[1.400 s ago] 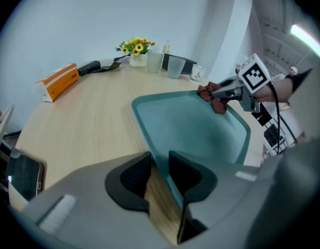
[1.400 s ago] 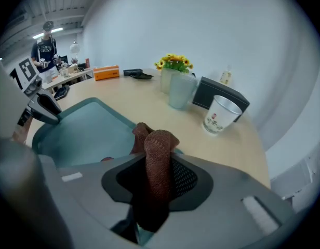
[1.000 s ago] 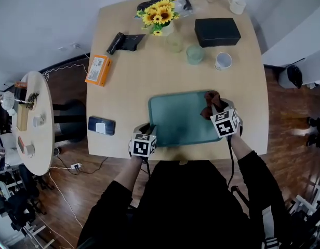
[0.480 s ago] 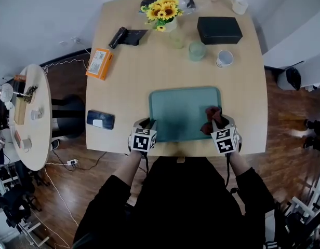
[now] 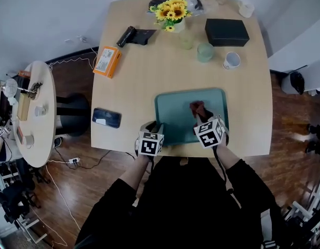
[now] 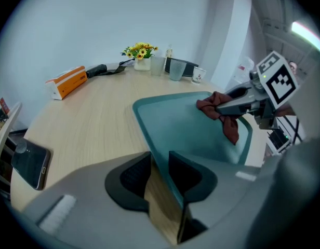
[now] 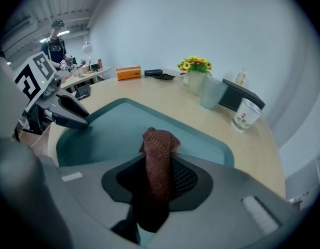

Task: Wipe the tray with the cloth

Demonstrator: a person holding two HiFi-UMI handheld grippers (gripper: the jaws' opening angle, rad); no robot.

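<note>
A teal tray (image 5: 175, 108) lies near the table's front edge. My left gripper (image 5: 155, 129) is shut on the rim at the tray's near left corner; in the left gripper view the rim (image 6: 149, 139) runs between the jaws of the left gripper (image 6: 160, 164). My right gripper (image 5: 202, 118) is shut on a reddish-brown cloth (image 5: 197, 108), which rests on the tray's middle right part. In the right gripper view the cloth (image 7: 159, 149) stands bunched between the pads over the tray (image 7: 113, 131). The left gripper view shows the cloth (image 6: 221, 114) hanging onto the tray floor.
A dark phone (image 5: 106, 118) lies left of the tray. Further back sit an orange box (image 5: 107, 61), a black pouch (image 5: 135, 36), sunflowers in a vase (image 5: 173, 10), a green cup (image 5: 204, 52), a white mug (image 5: 232, 60) and a black box (image 5: 226, 32). A round side table (image 5: 27, 113) stands at the left.
The right gripper carried the cloth from the tray's far right side down its right edge, then left toward the middle. The left gripper kept its hold on the tray corner.
</note>
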